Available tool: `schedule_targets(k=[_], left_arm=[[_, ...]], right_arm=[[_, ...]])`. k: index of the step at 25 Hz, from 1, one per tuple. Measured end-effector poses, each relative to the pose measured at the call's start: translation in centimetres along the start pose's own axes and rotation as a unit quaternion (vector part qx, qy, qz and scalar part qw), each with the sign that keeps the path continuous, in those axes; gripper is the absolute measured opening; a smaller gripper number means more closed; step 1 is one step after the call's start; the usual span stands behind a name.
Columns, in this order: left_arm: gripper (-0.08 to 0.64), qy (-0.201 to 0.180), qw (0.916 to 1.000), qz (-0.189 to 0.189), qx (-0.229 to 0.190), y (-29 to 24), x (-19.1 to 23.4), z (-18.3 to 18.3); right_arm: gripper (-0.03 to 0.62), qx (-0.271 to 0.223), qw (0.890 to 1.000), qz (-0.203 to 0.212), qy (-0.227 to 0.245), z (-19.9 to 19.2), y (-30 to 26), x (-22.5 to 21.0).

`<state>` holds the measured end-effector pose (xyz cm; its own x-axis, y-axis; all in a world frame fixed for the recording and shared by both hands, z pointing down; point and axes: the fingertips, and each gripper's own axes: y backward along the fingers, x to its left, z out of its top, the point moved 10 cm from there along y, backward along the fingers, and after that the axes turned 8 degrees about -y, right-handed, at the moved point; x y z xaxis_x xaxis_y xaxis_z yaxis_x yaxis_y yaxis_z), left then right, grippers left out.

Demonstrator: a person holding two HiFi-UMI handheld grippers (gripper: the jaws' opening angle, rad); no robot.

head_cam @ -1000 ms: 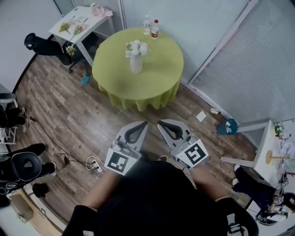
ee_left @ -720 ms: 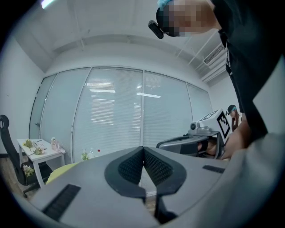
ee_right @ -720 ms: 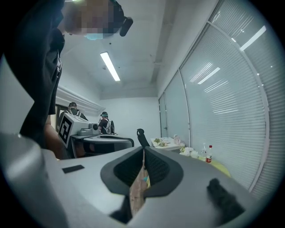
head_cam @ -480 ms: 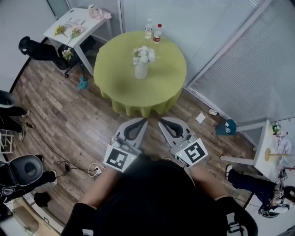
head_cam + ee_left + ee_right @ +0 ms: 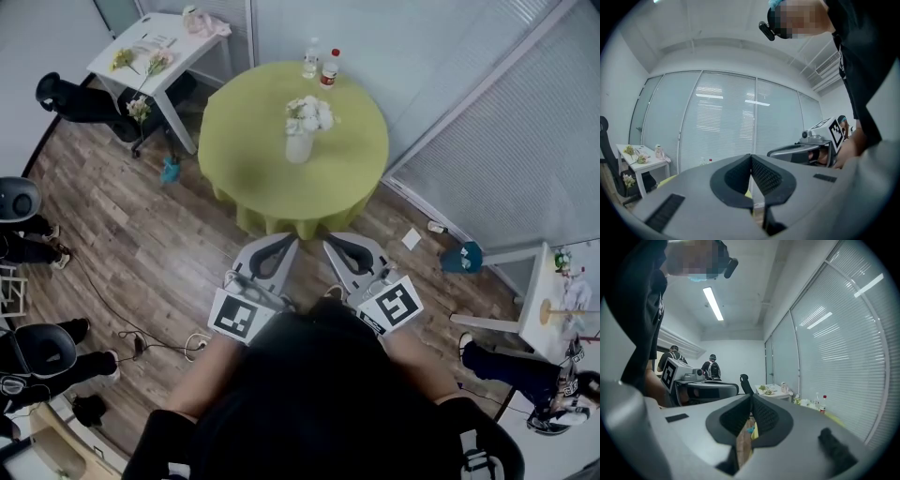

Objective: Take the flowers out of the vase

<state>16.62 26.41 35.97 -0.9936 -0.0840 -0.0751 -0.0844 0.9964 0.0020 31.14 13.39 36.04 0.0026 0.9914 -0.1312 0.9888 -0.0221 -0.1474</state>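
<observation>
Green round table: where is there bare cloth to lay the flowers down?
Bare cloth lies between the white vase and the near rim of the green round table, and on both sides of the vase. Only the far rim is crowded, by two plastic bottles.

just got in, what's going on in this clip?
A person holds the left gripper and right gripper out in front, both shut and empty, short of the round green table. The white flowers are still in the white vase on it, untouched. Two bottles stand at its far edge.
</observation>
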Motion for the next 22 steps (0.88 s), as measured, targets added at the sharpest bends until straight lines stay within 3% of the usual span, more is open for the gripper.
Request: schedule_targets(k=[9, 22], left_arm=[[0.012, 0.003, 0.9998, 0.022, 0.003, -0.3, 2.5, -0.8], [0.012, -0.001, 0.9982, 0.058, 0.018, -6.2, 7.8, -0.7]], right_arm=[[0.020, 0.005, 1.000, 0.013, 0.004, 0.0, -2.5, -1.4], [0.020, -0.002, 0.999, 0.042, -0.001, 1.1, -8.4, -9.3]])
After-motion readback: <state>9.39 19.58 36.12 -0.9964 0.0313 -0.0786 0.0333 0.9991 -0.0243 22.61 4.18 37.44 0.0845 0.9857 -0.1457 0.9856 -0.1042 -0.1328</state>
